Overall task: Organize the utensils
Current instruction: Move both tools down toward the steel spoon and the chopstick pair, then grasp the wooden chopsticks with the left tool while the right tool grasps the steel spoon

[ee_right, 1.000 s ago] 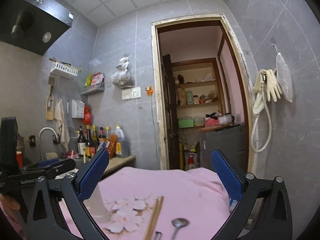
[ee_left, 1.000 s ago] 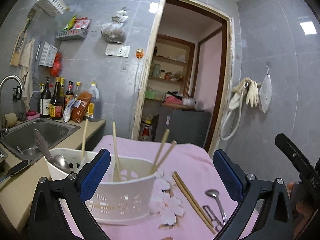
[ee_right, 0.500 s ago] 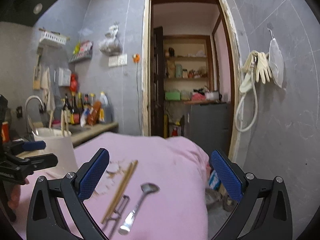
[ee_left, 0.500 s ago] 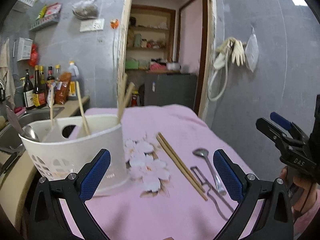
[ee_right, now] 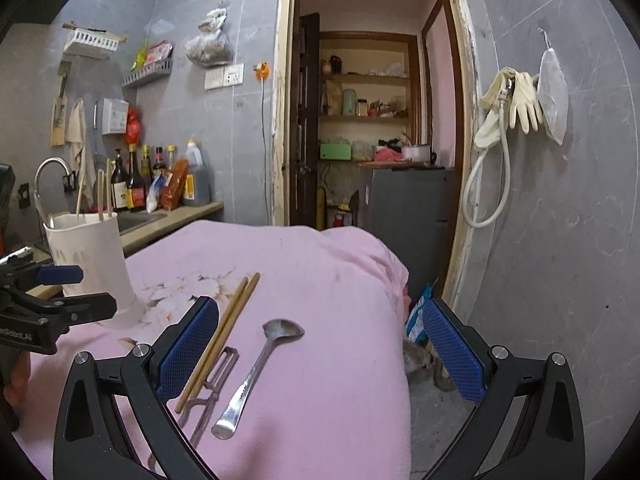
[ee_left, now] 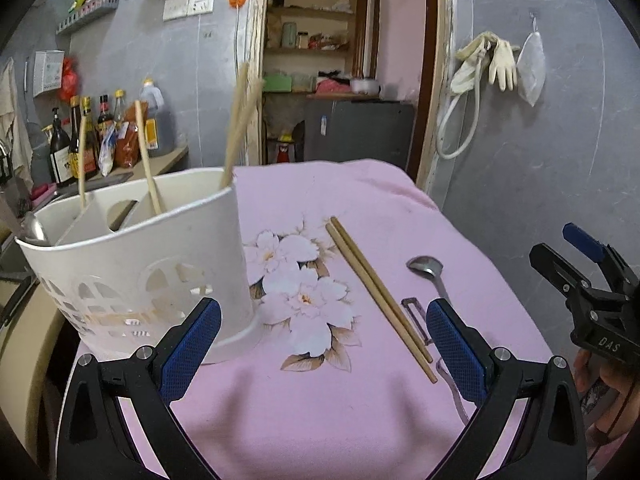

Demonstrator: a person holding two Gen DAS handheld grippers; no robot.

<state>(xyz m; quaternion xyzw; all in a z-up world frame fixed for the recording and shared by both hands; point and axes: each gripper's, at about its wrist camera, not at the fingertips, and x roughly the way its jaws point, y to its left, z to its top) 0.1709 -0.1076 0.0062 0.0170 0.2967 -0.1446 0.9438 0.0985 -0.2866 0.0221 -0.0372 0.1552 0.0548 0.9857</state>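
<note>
A white utensil caddy [ee_left: 140, 272] stands on the pink cloth at the left, holding several chopsticks and a ladle; it also shows in the right wrist view [ee_right: 92, 256]. A pair of chopsticks [ee_left: 376, 292] [ee_right: 220, 336], a metal peeler [ee_left: 416, 320] [ee_right: 212, 384] and a metal spoon [ee_left: 428, 268] [ee_right: 260, 368] lie on the cloth to its right. My left gripper [ee_left: 320, 348] is open and empty, above the cloth in front of the caddy. My right gripper [ee_right: 316, 348] is open and empty, just above the spoon and peeler.
The pink flowered cloth [ee_left: 320, 408] covers the table, whose right edge [ee_right: 404, 320] drops to the floor. A counter with sauce bottles [ee_left: 100, 136] and a sink lies left of the caddy. A doorway [ee_right: 368, 128] is behind.
Both grippers have tilted down and pulled back towards the near side of the table. The chopsticks, peeler and spoon now show more fully. Both stay open.
</note>
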